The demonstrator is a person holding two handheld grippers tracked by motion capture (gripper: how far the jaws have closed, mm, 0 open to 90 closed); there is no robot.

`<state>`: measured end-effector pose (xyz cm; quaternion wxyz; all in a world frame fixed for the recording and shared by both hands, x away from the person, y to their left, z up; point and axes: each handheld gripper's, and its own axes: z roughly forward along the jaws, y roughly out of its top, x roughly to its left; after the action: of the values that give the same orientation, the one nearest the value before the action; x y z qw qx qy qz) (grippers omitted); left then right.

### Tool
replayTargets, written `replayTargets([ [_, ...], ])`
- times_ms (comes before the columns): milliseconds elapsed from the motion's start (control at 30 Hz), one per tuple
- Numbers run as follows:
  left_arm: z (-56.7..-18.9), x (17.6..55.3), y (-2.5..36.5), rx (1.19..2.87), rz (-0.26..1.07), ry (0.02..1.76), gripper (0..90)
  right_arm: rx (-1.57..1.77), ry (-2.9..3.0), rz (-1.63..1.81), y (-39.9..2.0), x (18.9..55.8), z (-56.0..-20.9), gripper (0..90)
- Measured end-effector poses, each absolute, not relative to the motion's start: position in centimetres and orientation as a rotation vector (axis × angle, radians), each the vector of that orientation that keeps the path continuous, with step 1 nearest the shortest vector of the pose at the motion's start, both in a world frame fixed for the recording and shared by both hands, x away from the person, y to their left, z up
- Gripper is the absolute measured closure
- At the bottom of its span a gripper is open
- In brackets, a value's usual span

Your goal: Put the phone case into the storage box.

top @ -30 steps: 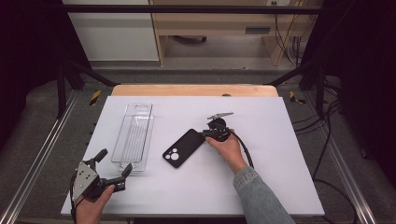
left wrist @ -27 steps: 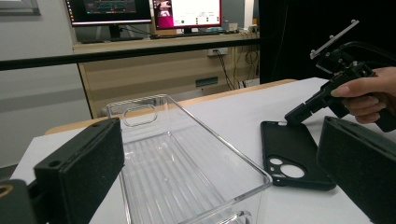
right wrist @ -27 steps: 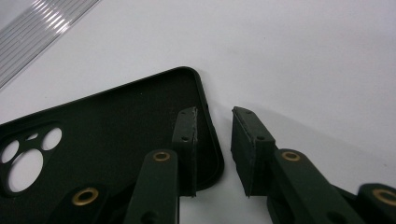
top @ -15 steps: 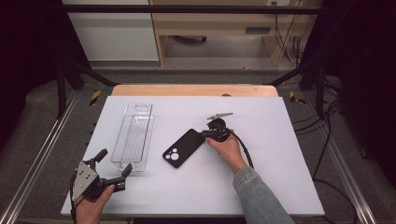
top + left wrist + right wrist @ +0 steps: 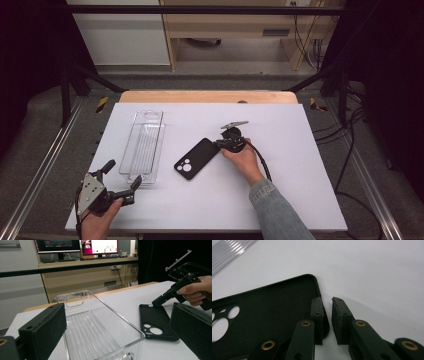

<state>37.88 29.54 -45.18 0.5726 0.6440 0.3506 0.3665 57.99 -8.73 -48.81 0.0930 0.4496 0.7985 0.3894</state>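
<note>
Right jaws: nearly closed, just been closing, straddling the thin side wall of the phone case [image 5: 269, 322] near its corner; a sliver of gap visible between the pads, so contact on the wall not certain, not yet counted as a grip
Right gripper [image 5: 220, 144]: low over the table, pointing toward the case's upper end, held in the right hand [image 5: 245, 160]
Left jaws: wide open, nothing between the pads
Left gripper [image 5: 123, 181]: near the front left corner of the table, just short of the near end of the clear tray [image 5: 145, 145], held in the left hand [image 5: 97, 220]
Phone case position: flat on the white table [image 5: 280, 200], open side up, camera cut-outs at the end nearer the person, lying askew just right of the tray, apart from it; also seen in the left gripper view [image 5: 155, 320] with the right gripper's tip at its far edge
Likely handling: very light, thin, somewhat flexible shell; matte surface probably grippy rather than slick; not fragile, but prone to bend or twist if pinched at one corner alone
Best hold: side wall, one pad inside and one outside, closer to the middle of a long edge for less droop
Risk: wall slipping out of the pads on lifting, case pivoting around the corner
</note>
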Motion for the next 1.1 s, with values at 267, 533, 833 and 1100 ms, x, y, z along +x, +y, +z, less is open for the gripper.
replayTargets([
  [267, -45.19, 37.88, 29.51, 1.512, 0.859, 0.822, 0.5, 1.306, 2.379, 1.149, -8.54, 57.87, -48.77, 83.6],
  [533, -45.21, 37.90, 29.53, 1.514, 0.858, 0.824, 0.5, 1.281, 2.382, 1.143, -8.54, 57.78, -48.78, 84.7],
  [833, -45.23, 37.90, 29.54, 1.515, 0.858, 0.827, 0.5, 1.232, 2.393, 1.122, -8.36, 57.58, -48.67, 87.9],
  [1100, -45.23, 37.89, 29.60, 1.514, 0.858, 0.830, 0.5, 1.227, 2.386, 1.138, -8.63, 57.37, -48.29, 88.5],
])
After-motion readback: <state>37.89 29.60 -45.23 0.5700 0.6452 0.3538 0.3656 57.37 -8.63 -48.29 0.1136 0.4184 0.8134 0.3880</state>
